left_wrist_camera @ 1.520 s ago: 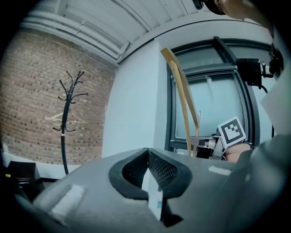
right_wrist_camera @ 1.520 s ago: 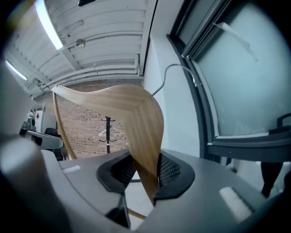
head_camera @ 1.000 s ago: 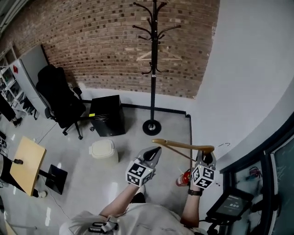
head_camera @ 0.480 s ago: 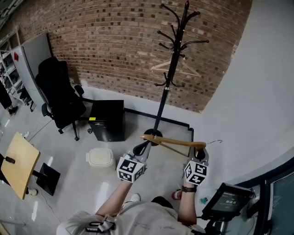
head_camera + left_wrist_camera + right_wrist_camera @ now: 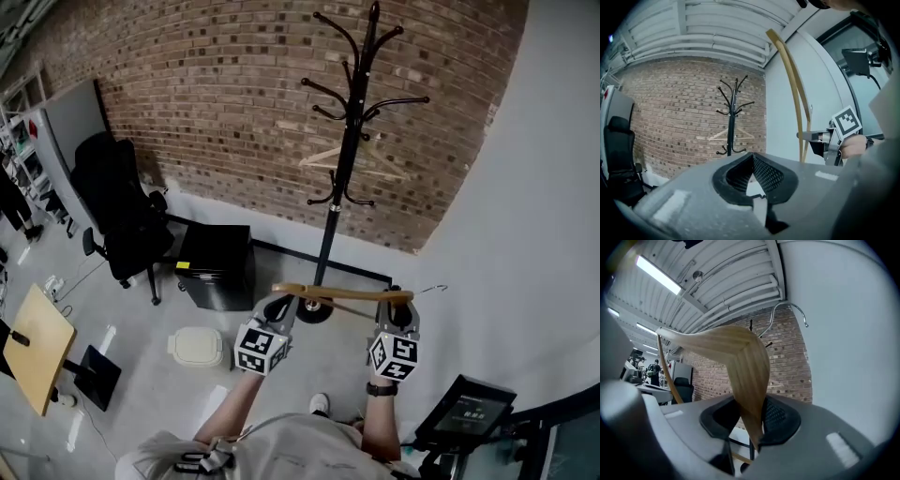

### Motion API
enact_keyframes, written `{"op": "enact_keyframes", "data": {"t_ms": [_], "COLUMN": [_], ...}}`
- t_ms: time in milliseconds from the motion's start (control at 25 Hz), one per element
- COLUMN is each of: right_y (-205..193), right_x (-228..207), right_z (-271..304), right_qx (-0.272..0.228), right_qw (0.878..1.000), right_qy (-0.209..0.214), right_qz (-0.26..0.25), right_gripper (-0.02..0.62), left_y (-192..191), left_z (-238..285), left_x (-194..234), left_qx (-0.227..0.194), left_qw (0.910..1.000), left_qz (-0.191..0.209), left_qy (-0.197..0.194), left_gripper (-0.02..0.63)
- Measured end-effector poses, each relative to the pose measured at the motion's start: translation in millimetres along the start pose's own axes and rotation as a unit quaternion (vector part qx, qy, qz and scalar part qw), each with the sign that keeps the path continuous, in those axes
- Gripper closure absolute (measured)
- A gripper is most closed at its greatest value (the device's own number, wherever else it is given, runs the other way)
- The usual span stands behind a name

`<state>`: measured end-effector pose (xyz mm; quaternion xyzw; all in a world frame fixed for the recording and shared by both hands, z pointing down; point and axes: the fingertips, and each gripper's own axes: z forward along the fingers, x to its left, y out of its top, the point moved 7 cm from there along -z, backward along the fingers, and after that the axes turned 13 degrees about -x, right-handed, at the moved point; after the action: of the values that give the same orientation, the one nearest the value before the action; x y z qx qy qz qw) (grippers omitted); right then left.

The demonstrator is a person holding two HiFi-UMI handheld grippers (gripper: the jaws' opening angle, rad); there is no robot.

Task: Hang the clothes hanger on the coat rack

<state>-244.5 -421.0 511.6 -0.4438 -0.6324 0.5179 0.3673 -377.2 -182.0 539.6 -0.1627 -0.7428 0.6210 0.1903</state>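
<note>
A black coat rack (image 5: 347,141) stands against the brick wall, and a pale hanger (image 5: 352,159) hangs on one of its lower hooks. I hold a wooden hanger (image 5: 342,293) level in front of me. My right gripper (image 5: 401,317) is shut on its right end, near the wire hook (image 5: 790,310); the wood (image 5: 740,362) runs between my right gripper's (image 5: 752,416) pads. My left gripper (image 5: 281,305) sits at the hanger's left end, jaws shut with nothing between them. In the left gripper view the left gripper (image 5: 752,157) points at the rack (image 5: 731,122), with the hanger (image 5: 792,84) off to the right.
A black office chair (image 5: 117,202) and a black cabinet (image 5: 217,265) stand left of the rack's base. A white lidded bin (image 5: 195,347) and a wooden desk (image 5: 37,349) are on the floor at the left. A white wall (image 5: 525,234) closes the right side, with a screen device (image 5: 469,412) below it.
Both grippers have carried the wooden hanger forward toward the coat rack, whose base now sits just beyond the hanger. The grip on the hanger looks unchanged.
</note>
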Motion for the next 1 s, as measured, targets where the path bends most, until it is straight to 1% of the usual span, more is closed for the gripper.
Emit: {"op": "enact_keyframes", "data": {"t_ms": [80, 200, 240, 320, 360, 440, 560, 720, 840, 1000], "right_y": [-1.1, -0.1, 1.8, 9.5, 12.8, 13.1, 2.8, -8.8, -8.4, -6.7], "right_x": [-17.8, -44.7, -51.4, -58.8, -60.2, -58.8, -45.0, -20.4, -2.8, 12.6], "right_z": [25.8, 54.0, 61.8, 80.5, 91.5, 115.4, 149.1, 190.4, 223.9, 271.7], "right_qx": [-0.014, -0.011, -0.004, 0.005, 0.006, 0.008, 0.013, 0.014, 0.012, 0.007], "right_qw": [1.0, 0.997, 0.995, 0.991, 0.989, 0.989, 0.989, 0.988, 0.985, 0.984], "right_qy": [0.008, 0.009, 0.013, 0.028, 0.036, 0.048, 0.07, 0.093, 0.111, 0.101], "right_qz": [-0.015, -0.075, -0.099, -0.133, -0.14, -0.14, -0.127, -0.123, -0.132, -0.145], "right_gripper": [0.489, 0.489, 0.488, 0.488, 0.488, 0.488, 0.488, 0.488, 0.488, 0.488], "left_y": [-6.5, -9.2, -9.1, -8.5, -9.2, -15.0, -31.7, -44.2, -38.1, -36.1], "left_z": [30.0, 69.3, 77.1, 85.8, 88.3, 91.3, 94.8, 120.3, 147.3, 177.5], "left_x": [-3.6, -8.0, -6.7, 4.5, 12.1, 26.3, 43.5, 73.4, 95.0, 116.6], "left_qx": [0.003, -0.001, 0.0, 0.002, 0.003, 0.009, 0.021, 0.022, 0.006, -0.002], "left_qw": [1.0, 0.9999, 0.9999, 0.9992, 0.9984, 0.997, 0.9959, 0.9966, 0.9982, 0.9995], "left_qz": [0.002, 0.011, 0.017, 0.026, 0.027, 0.023, 0.007, -0.006, -0.007, -0.012], "left_qy": [-0.003, -0.005, 0.001, 0.031, 0.048, 0.073, 0.088, 0.08, 0.059, 0.029], "left_gripper": [0.604, 0.604, 0.604, 0.604, 0.604, 0.604, 0.604, 0.604, 0.604, 0.604]}}
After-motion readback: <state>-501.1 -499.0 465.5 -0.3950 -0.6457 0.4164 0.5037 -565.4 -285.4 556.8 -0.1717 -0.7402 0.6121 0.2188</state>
